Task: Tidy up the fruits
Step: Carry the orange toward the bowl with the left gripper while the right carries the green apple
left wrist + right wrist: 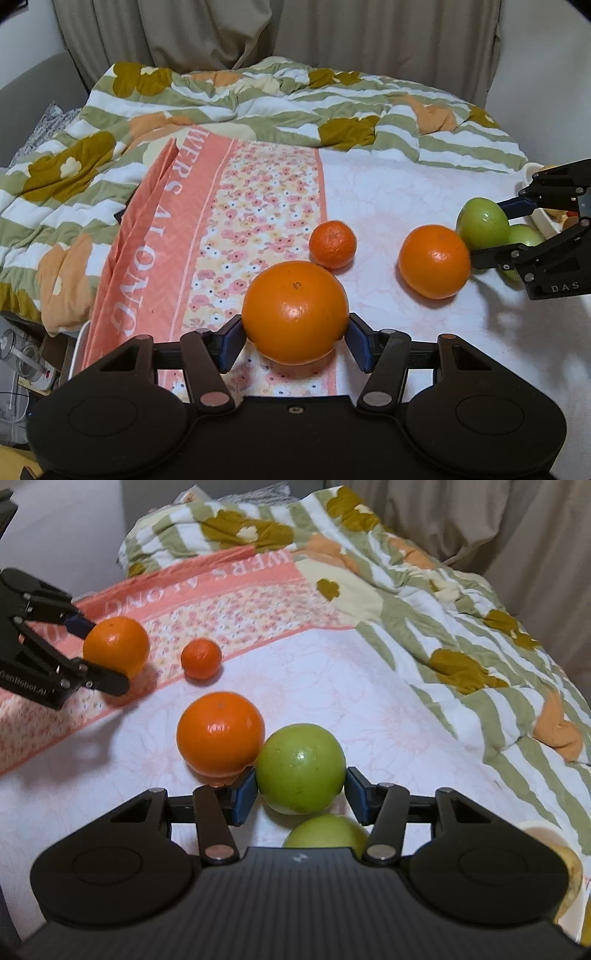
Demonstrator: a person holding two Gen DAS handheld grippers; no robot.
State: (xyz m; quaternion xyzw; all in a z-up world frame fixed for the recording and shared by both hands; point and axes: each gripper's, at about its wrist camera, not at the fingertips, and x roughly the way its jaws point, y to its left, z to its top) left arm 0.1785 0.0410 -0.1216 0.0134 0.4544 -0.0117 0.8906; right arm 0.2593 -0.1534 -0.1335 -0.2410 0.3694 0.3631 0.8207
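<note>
Two fruits are gripped at once on a bed spread with a white and pink floral sheet [406, 192], a striped flowered quilt [258, 96] bunched behind it. The left gripper [295, 334] is pinching a large orange [295, 310], its blue-padded fingers [231, 343] pressed against the fruit's two flanks. The right gripper [301, 794] is pinching a green apple [300, 766], with the pads seen against both sides, the left more plainly than the right.

Three more fruits lie loose on the sheet: a second orange [219, 734] touching or just beside the held apple and close to the right gripper's left finger, a small mandarin [332, 243] between the two oranges and farther back, and a second green apple [327, 830] lying just beneath the right gripper. A pale dish [543, 218] is glimpsed at the right edge of the left wrist view, partly hidden; what it holds cannot be made out.

For the lift to be done well, each fruit should be kept clamped across its widest part, since smooth round skins are likely to slip from narrow pads. The apple is best raised straight up, so that the neighbouring orange is not nudged and sent rolling on the soft bedding. Like fruits would then be set down together, gently, and released only once settled.
</note>
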